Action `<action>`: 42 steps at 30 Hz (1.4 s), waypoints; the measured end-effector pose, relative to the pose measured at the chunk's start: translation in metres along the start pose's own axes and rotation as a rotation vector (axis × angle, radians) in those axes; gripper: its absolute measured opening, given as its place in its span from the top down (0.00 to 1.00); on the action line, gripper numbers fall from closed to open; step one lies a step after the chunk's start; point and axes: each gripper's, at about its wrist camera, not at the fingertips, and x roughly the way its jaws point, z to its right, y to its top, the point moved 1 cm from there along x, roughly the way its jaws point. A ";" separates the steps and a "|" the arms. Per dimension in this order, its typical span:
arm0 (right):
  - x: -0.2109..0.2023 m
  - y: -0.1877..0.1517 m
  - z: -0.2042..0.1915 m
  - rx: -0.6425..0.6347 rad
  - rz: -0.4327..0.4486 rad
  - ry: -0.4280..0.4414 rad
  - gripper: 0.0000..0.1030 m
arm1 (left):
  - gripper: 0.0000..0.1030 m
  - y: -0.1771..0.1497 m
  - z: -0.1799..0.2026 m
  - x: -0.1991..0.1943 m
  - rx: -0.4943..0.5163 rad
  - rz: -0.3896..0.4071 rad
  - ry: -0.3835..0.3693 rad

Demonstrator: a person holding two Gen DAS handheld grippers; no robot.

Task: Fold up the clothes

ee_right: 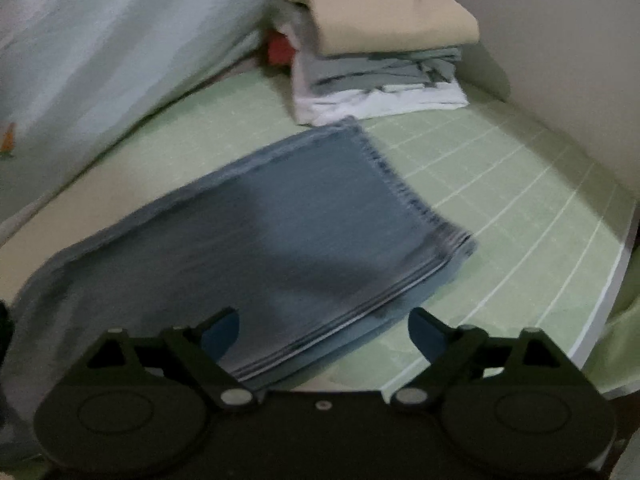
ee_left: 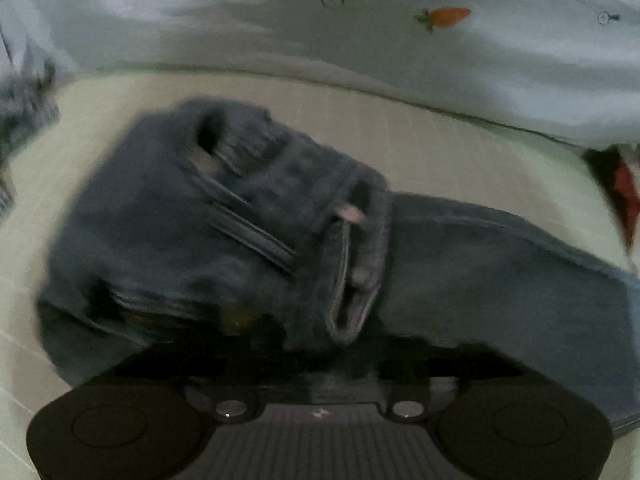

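Blue denim jeans (ee_right: 280, 240) are spread on the green gridded mat (ee_right: 500, 208); right gripper (ee_right: 324, 334) is held wide open over their near hem. Left gripper (ee_left: 320, 360) fingers are hidden under bunched waistband; grip cannot be told. Folded clothes stack (ee_right: 380, 40) sits just beyond far hem.

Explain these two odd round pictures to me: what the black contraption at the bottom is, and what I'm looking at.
Each picture comes from a fisheye camera on a handheld two-finger gripper. In the left-hand view, the left gripper is buried under the waistband of blue denim jeans, apparently pinching it; its fingers are hidden. In the right-hand view, the right gripper is open above the jeans' folded legs, which lie on a pale green gridded mat. Behind sits a stack of folded clothes, beige on top.
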 end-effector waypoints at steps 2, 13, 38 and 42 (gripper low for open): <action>0.012 0.005 0.012 0.011 -0.016 -0.005 0.06 | 0.31 -0.005 0.012 -0.005 0.001 0.028 0.012; 0.061 0.015 0.035 0.038 -0.025 -0.071 0.00 | 0.23 -0.012 0.040 -0.032 0.059 0.066 0.070; -0.029 0.022 -0.125 -0.273 0.277 0.124 0.84 | 0.18 0.001 -0.109 -0.095 -0.081 0.150 0.119; -0.047 -0.014 -0.204 -0.423 0.284 0.229 0.84 | 0.18 -0.002 -0.146 -0.097 -0.113 0.153 0.109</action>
